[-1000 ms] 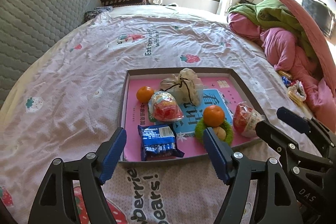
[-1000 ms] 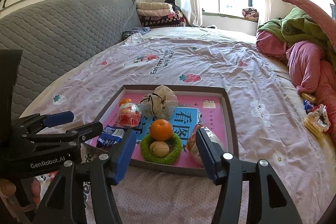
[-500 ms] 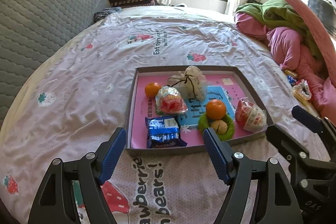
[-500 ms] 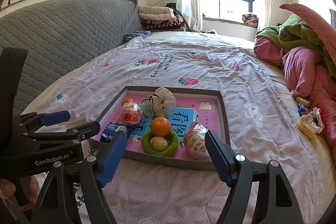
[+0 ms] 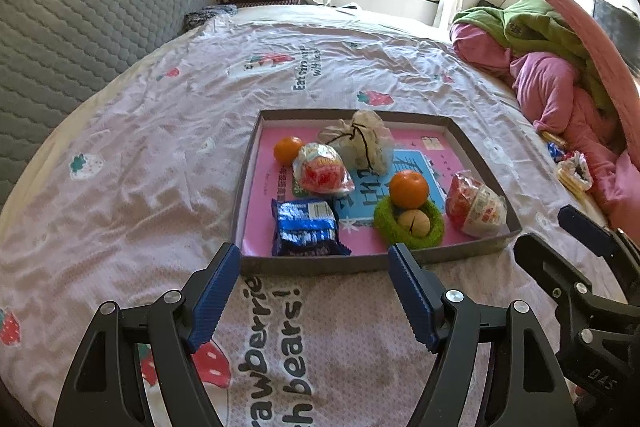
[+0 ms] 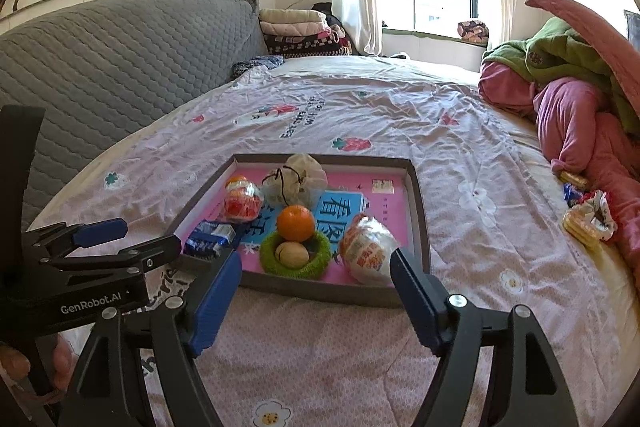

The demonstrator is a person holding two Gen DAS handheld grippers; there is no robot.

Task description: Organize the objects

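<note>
Both the left gripper (image 5: 314,283) and right gripper (image 6: 316,287) are spread, empty; the orange (image 6: 295,223) could be rolled off the green ring (image 6: 296,254) if nudged.

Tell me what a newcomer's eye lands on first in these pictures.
The shallow tray with its bright pink floor, lying on the strawberry-print bedsheet, draws the eye first. Inside it, an orange sits on a fuzzy green ring, with a blue snack packet to its left. Both the left gripper and the right gripper hang open, short of the tray.

2 oranges (image 5: 409,189), 2 wrapped snacks (image 5: 322,174), 1 blue packet (image 5: 306,227).
</note>
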